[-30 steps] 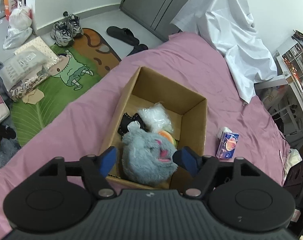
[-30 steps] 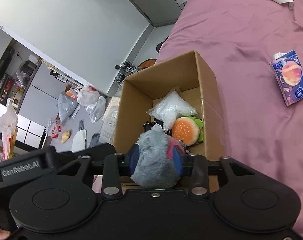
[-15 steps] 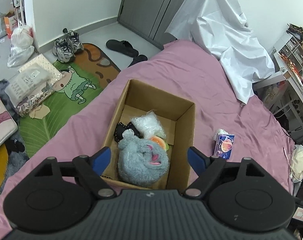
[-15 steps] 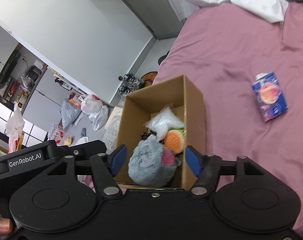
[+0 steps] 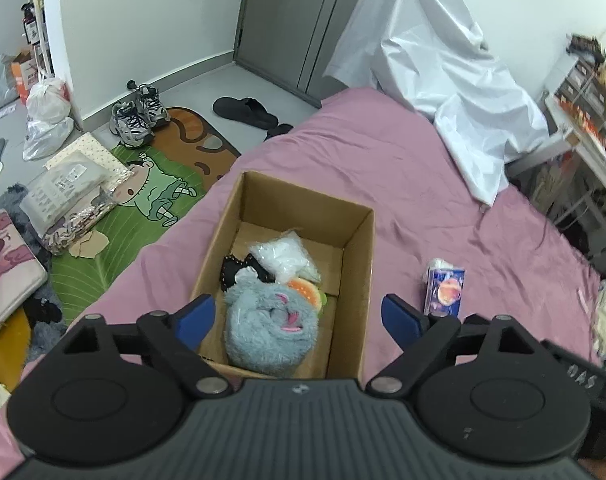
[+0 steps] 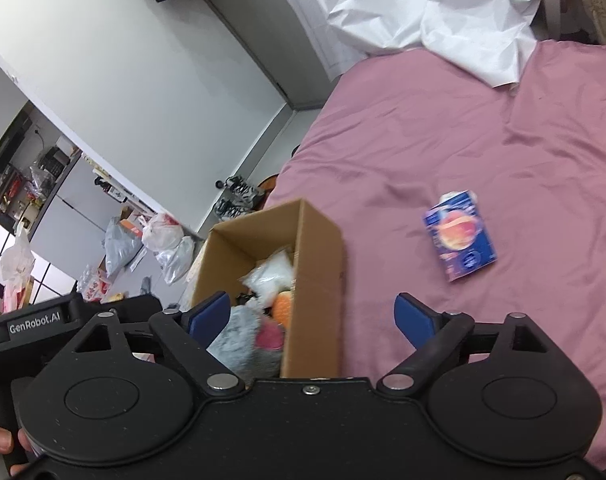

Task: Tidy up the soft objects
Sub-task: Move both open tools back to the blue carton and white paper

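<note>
An open cardboard box [image 5: 359, 248] stands on the pink bed. In it lie a grey plush toy [image 5: 269, 330], a plush burger [image 5: 305, 290], a clear bag of white stuffing [image 5: 283, 254] and a black item [image 5: 233, 270]. My left gripper [image 5: 299, 318] is open and empty above the box's near end. My right gripper [image 6: 311, 318] is open and empty above the box's right wall [image 6: 315, 280]; the grey plush [image 6: 239, 340] shows beside its left finger. A blue tissue pack [image 6: 459, 242] lies on the bed to the right of the box, also in the left wrist view [image 5: 445, 290].
A white sheet [image 5: 443, 80] is heaped at the bed's far end. On the floor to the left are a cartoon rug [image 5: 151, 188], sneakers [image 5: 137, 118], black slippers [image 5: 247, 110] and plastic bags [image 5: 47, 116]. Shelves [image 5: 587, 92] stand at right.
My right gripper let go of the grey plush, which now lies in the box, and opened wide. Both grippers rose and pulled back; the right one shifted to the right.
</note>
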### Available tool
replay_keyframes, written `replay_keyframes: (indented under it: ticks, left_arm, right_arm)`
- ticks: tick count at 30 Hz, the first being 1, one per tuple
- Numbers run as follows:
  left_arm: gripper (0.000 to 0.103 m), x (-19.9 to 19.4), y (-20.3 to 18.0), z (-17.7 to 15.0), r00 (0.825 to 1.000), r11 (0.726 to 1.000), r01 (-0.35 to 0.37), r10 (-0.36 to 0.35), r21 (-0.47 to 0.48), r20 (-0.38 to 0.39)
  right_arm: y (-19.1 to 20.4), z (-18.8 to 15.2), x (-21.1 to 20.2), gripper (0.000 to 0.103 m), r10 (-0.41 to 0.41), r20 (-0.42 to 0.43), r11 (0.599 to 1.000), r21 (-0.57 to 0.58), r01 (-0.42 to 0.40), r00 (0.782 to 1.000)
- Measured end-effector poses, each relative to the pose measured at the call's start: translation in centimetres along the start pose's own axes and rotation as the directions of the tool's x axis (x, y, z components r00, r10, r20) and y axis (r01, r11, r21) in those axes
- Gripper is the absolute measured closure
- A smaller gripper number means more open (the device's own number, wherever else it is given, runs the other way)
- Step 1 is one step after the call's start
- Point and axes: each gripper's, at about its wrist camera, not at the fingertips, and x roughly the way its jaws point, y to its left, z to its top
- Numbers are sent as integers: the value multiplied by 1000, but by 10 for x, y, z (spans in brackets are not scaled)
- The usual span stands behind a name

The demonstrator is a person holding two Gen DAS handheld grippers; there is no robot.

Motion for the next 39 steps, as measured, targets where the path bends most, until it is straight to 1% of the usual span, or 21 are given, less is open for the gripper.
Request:
replay_keyframes:
  ticks: [2,6,8,10,14,17,23,27,34,39]
  left_arm:
    - [14,0,-6,-1,1000,1000,-2,2,3,-3]
    - [13,-2,-17,-3,1000,1000,16,-16,-2,4]
    - [4,-4,-23,-3,1000,1000,22,-22,5,12]
    - [0,-5,-29,-3,999,1000,27,-27,3,24]
    - [0,-4,-38,-1,998,998,55,-55,-15,22]
    - [0,-1,-47,-2,998,998,66,-66,-11,16]
    - [0,3,-68,-2,998,998,68,-69,16,8]
    - [0,9,-77,0,998,998,55,-55,6,-16]
    - [0,21,-92,4,999,999,44,-44,8,-31]
    - [2,34,-99,4,998,999,46,-46,20,-32]
  right_arm:
    - [-7,3,-5,8,4,3,1000,-4,-4,1000]
    - [-21,8,-16,1,-7,24,1000,-8,7,1000]
    - [-30,11,-21,0,-14,39,1000,-2,14,999]
    - [-39,14,-24,0,-19,45,1000,11,18,999]
    - [-56,20,-31,0,-38,64,999,32,36,997]
    - [-66,26,-36,0,-52,78,998,44,48,996]
    - [-84,39,-40,0,-75,89,996,58,70,993]
    - [-92,49,-40,0,-79,89,995,64,74,993]
    - [-99,63,-26,0,-43,78,997,60,38,996]
    - [-109,55,-7,0,-41,79,998,50,37,996]
